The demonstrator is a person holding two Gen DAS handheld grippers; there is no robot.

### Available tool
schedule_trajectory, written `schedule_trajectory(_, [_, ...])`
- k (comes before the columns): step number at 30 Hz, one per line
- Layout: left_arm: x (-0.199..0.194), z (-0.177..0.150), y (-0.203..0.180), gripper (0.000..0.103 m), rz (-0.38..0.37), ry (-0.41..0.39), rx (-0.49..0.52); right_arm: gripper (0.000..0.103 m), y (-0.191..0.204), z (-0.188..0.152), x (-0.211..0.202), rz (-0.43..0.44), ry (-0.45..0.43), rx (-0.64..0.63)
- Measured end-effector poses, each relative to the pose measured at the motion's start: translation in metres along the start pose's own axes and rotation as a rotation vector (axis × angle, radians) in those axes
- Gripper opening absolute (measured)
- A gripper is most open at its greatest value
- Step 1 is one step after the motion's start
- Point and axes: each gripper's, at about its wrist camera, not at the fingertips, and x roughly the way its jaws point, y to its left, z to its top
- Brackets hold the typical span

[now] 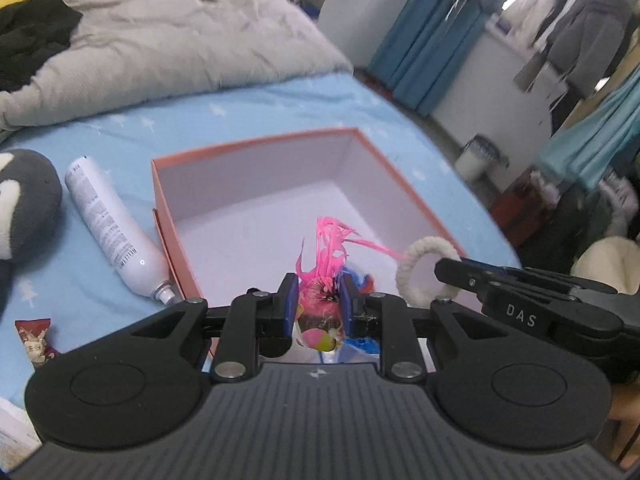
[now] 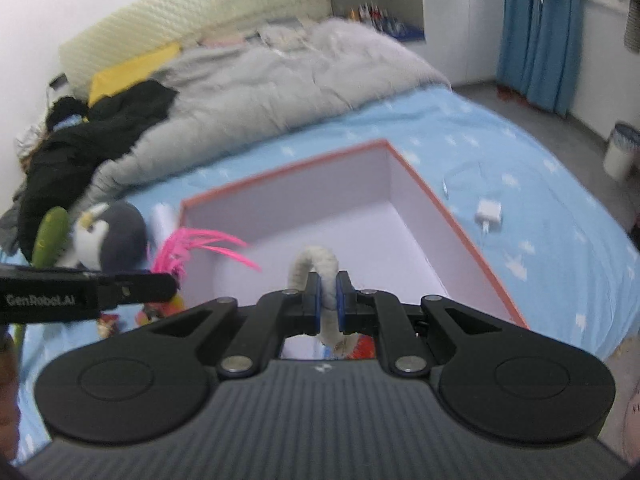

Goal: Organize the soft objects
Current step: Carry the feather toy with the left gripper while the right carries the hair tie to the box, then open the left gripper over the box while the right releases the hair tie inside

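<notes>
An open orange box point(image 1: 256, 148) with a white inside stands on the blue bed; it also shows in the right wrist view point(image 2: 440, 200). My left gripper point(image 1: 319, 304) is shut on a pink feathered toy point(image 1: 330, 248) at the box's near edge. My right gripper point(image 2: 328, 294) is shut on a fluffy white ring point(image 2: 320, 264), held over the box's near side; the ring point(image 1: 416, 264) and right gripper point(image 1: 444, 270) show in the left wrist view. The pink feathers point(image 2: 192, 244) show at the left. A grey penguin plush point(image 2: 112, 236) lies left of the box.
A white spray can point(image 1: 112, 228) lies left of the box beside the plush point(image 1: 24, 196). A red snack packet point(image 1: 36, 340) lies near the bed's front. A grey duvet point(image 2: 280, 80) and black clothes point(image 2: 100, 128) fill the bed's far part. A white charger point(image 2: 489, 212) lies right of the box.
</notes>
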Motion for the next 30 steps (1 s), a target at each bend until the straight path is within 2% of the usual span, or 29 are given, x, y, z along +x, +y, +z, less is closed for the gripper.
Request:
schedule_trajectory(4, [0.039, 0.003, 0.005, 0.026, 0.003, 0.101, -0.012, 0.012, -0.013, -0.01, 0.022, -0.01, 0.067, 0.027])
schedule_trajectory(9, [0.065, -0.002, 0.015, 0.026, 0.023, 0.147, -0.032, 0.013, -0.022, -0.026, 0.041, -0.014, 0.12, 0.048])
schedule_trajectory(10, [0.066, -0.003, 0.015, 0.026, 0.023, 0.149, -0.026, 0.017, -0.024, -0.029, 0.042, -0.012, 0.126, 0.061])
schedule_trajectory(11, [0.066, -0.005, 0.014, 0.031, 0.032, 0.149, -0.013, 0.019, -0.026, -0.03, 0.042, -0.018, 0.129, 0.067])
schedule_trajectory(13, [0.066, -0.008, 0.012, 0.045, 0.054, 0.158, -0.001, 0.045, -0.029, -0.033, 0.043, -0.028, 0.132, 0.078])
schedule_trajectory(15, [0.063, -0.009, 0.012, 0.047, 0.053, 0.148, 0.007, 0.052, -0.029, -0.035, 0.042, -0.017, 0.129, 0.083])
schedule_trajectory(19, [0.047, -0.008, 0.004, 0.047, 0.056, 0.104, 0.044, 0.052, -0.027, -0.032, 0.035, -0.016, 0.102, 0.067])
schedule_trajectory(30, [-0.039, -0.022, -0.016, 0.047, 0.072, -0.1, 0.172, 0.052, 0.002, -0.023, -0.033, 0.036, -0.117, 0.03])
